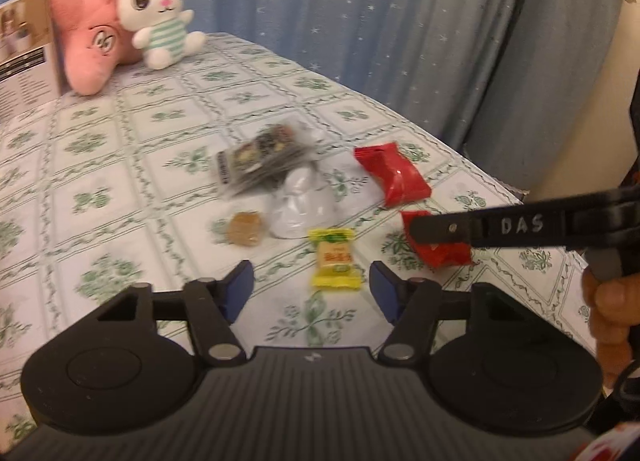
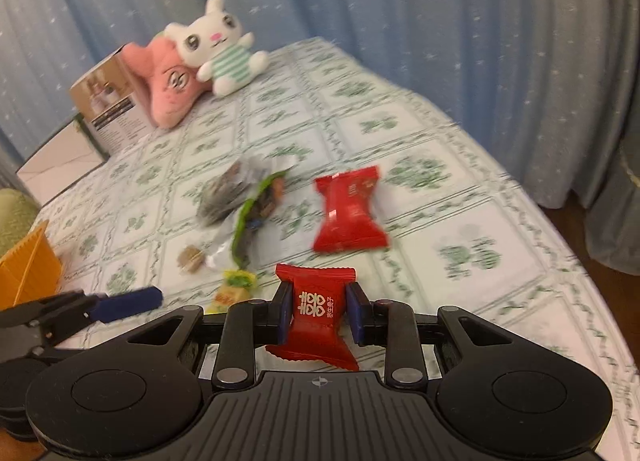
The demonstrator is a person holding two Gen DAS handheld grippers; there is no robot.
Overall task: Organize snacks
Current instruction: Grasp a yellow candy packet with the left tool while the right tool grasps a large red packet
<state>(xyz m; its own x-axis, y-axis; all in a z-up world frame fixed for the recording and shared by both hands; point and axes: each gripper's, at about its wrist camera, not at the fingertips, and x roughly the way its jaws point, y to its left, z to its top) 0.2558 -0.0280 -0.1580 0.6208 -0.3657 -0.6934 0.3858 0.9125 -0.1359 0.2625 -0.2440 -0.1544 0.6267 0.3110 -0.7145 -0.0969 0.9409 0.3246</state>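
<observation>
Snacks are scattered loose over the middle of the counter (image 1: 168, 109), which has a green floral checked cloth on it. The right hand-held gripper (image 2: 318, 315) is clenched on a small red packet (image 2: 316, 317) with white characters printed on it, blue pads pressing both sides of its waist. In the left wrist view that same packet (image 1: 440, 253) shows under the black finger, toward the counter's right edge.

The left hand-held gripper (image 1: 312, 287) is spread wide with nothing in it, hovering just short of a yellow candy (image 1: 334, 259), which sits roughly in line with the gap between the fingers. Past that there's a white foil pouch (image 1: 300, 205), a round brown sweet (image 1: 245, 229) just to its left, and a clear pack of dark mixed stuff (image 1: 260, 159) behind, touching or overlapping the pouch. A second, bigger red packet (image 1: 394, 175) lies apart, nearer the right edge.

Container-wise: the only thing that looks like one is an orange bin (image 2: 30, 267) at the counter's left edge in the right wrist view. Just a ribbed corner of it shows, so can't tell what's inside.

Back at the far left corner, a white plush bunny (image 1: 160, 17) in a striped top leans on a pink plush (image 1: 90, 47), with a printed cardboard box (image 1: 26, 57) beside them. Blue starry curtains (image 1: 360, 1) hang behind.
</observation>
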